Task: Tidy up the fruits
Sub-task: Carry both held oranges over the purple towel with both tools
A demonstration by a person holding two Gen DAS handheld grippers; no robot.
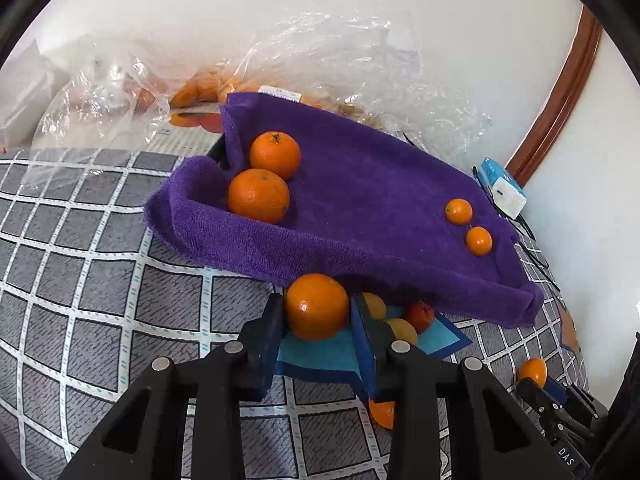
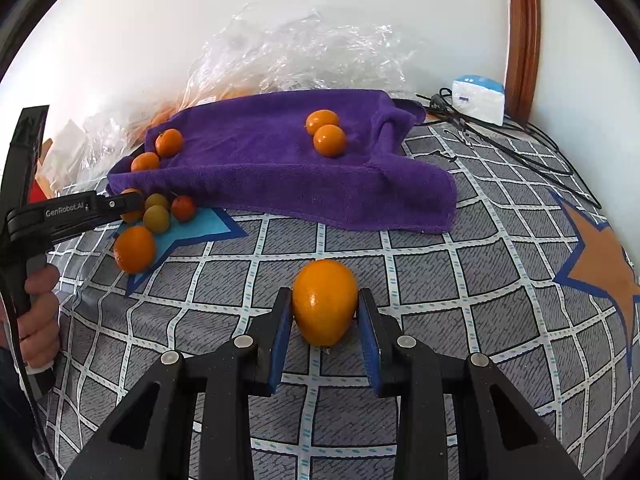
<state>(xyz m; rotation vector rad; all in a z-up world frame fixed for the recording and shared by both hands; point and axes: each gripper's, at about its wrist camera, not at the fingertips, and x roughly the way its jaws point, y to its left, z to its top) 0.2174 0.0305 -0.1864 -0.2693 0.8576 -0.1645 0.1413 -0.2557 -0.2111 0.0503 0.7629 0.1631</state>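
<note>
the left black two-finger gripper with blue pads (image 1: 316, 312) is clamping a round orange fruit (image 1: 316, 306) while the right black two-finger gripper with blue pads (image 2: 325, 312) is squeezing an oval orange fruit (image 2: 325, 301) between both pads.

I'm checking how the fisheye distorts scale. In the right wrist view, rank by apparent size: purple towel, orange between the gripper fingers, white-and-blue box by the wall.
1. purple towel
2. orange between the right gripper fingers, enlarged by nearness
3. white-and-blue box, far off, so true size versus the orange is unsure
</note>
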